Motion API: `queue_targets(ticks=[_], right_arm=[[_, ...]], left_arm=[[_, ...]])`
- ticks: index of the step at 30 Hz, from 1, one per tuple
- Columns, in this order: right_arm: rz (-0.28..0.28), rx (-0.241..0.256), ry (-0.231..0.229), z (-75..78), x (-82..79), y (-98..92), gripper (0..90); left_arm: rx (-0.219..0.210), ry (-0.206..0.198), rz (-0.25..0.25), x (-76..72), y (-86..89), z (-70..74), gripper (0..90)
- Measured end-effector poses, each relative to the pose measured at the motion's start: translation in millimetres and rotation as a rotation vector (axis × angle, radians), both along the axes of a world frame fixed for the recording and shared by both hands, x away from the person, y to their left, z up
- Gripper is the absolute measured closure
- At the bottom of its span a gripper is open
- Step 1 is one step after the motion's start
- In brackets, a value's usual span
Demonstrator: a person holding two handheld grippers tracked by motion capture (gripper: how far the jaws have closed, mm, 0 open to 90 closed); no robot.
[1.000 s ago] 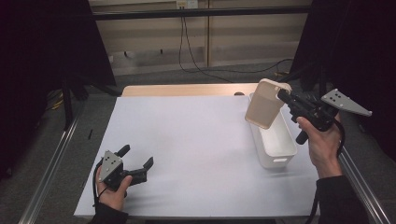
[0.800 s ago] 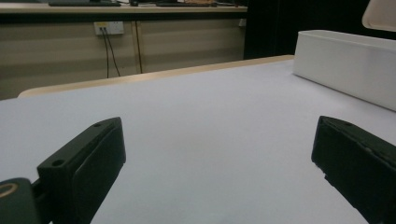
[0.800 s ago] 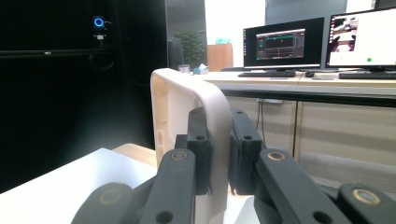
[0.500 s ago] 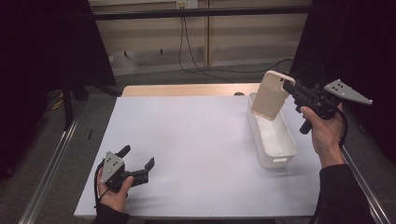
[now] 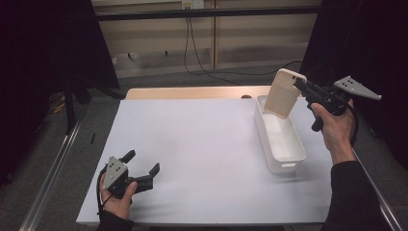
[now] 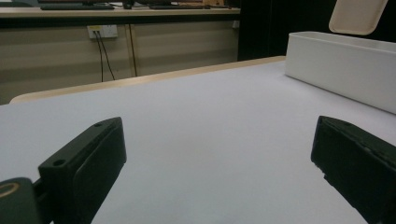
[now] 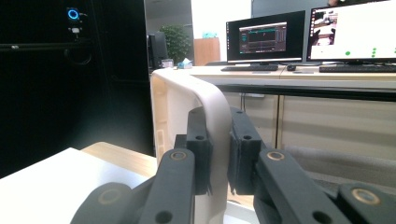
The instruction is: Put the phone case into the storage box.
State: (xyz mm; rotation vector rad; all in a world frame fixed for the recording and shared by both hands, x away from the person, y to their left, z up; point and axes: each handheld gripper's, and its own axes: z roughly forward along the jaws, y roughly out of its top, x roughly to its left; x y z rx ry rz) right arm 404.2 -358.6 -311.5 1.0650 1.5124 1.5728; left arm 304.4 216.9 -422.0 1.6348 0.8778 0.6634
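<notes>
The worktop (image 5: pixel 202 144) is covered by a plain pale sheet, with a strip of bare wood showing along its far edge. Behind it runs a beige panelled wall with a socket and dark cables hanging down; black curtains close off both sides, and a metal rail lines the floor at the left.

The left gripper (image 5: pixel 142 169) rests low on the near left corner of the worktop, held in the person's left hand (image 5: pixel 115 195). Its fingers (image 6: pixel 88 163) are spread wide apart with nothing between them, just the bare sheet.

The right gripper (image 5: pixel 300 86) is raised above the far right of the worktop in the right hand (image 5: pixel 337 127). Its fingers (image 7: pixel 198 149) are clamped on the edge of a cream lid (image 5: pixel 283 94), one on each face of the rim, so the lid hangs tilted beyond the fingertips, over the far end of a white rectangular bin (image 5: pixel 281 137). The bin stands open on the sheet, below and just ahead of those fingers.

The right gripper view also takes in a long desk with two lit monitors (image 7: pixel 266 39), keyboards and a plant farther back.
</notes>
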Motion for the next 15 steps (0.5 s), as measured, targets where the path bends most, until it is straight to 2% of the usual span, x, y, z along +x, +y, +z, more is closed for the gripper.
queue_targets(ticks=[4, 8, 12, 15], right_arm=[[0.003, -0.001, -0.001, -3.7, 6.4, -2.1, 81.1], [0.015, -0.032, 0.004, -6.4, 11.5, -0.2, 81.1], [0.004, -0.052, 0.027, -10.9, 17.6, -0.9, 81.1], [-0.005, -0.048, 0.039, -14.6, 20.6, -4.2, 81.1]], left_arm=[[0.002, 0.007, 0.003, 0.8, -0.1, -0.8, 3.2], [0.005, 0.012, 0.008, 2.9, 1.2, -1.0, 3.2], [0.007, 0.013, 0.017, 3.9, 3.4, -1.6, 3.2], [0.006, 0.014, 0.007, 4.1, 2.2, -1.8, 3.2]])
